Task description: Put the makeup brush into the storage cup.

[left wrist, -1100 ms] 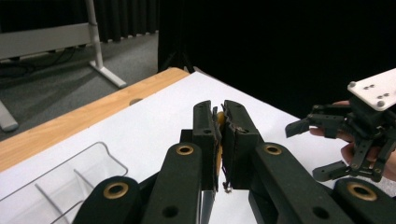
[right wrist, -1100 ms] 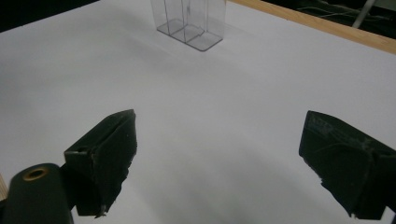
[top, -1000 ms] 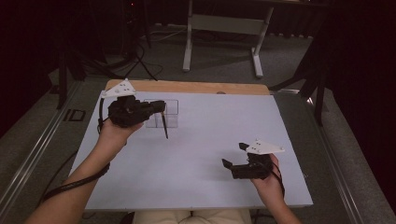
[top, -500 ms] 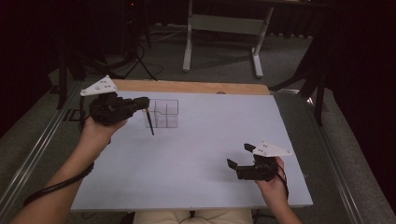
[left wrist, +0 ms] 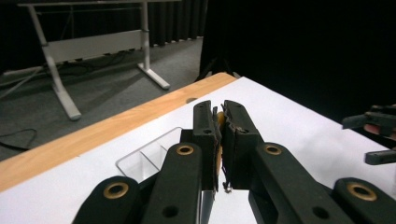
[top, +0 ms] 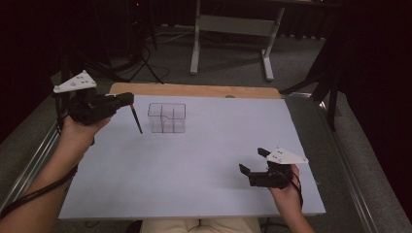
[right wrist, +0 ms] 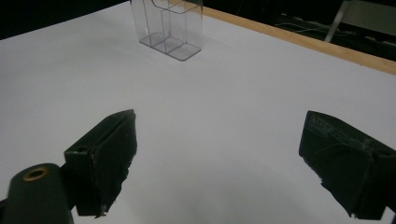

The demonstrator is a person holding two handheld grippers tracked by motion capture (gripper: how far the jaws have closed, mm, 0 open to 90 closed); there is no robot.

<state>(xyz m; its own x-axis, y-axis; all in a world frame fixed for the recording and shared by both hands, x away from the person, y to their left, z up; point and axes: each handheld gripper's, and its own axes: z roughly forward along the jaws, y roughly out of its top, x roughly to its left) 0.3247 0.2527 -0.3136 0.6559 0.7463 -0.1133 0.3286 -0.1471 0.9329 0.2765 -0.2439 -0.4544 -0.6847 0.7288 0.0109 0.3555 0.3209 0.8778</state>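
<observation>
A clear plastic organizer (top: 166,118) with several compartments stands at the far middle of the white table; it also appears as the organizer (left wrist: 149,156) and the organizer (right wrist: 168,28). My left gripper (top: 127,100) hovers to its left, shut on a thin dark pencil (top: 136,119) that hangs down and slants right, its tip just above the table. In the left gripper view the left gripper (left wrist: 218,109) pinches a yellow sliver of the pencil (left wrist: 217,116). My right gripper (top: 252,161) rests open near the front right, and the right gripper (right wrist: 219,140) has nothing between its jaws.
A wooden strip (top: 194,90) borders the table's far edge. Metal rails (top: 34,160) run along both sides. A white table frame (top: 233,29) stands on the grey floor beyond, with cables on the floor at the far left.
My left gripper has carried the pencil leftward, away from the organizer, which now stands uncovered. The right gripper has barely shifted.
</observation>
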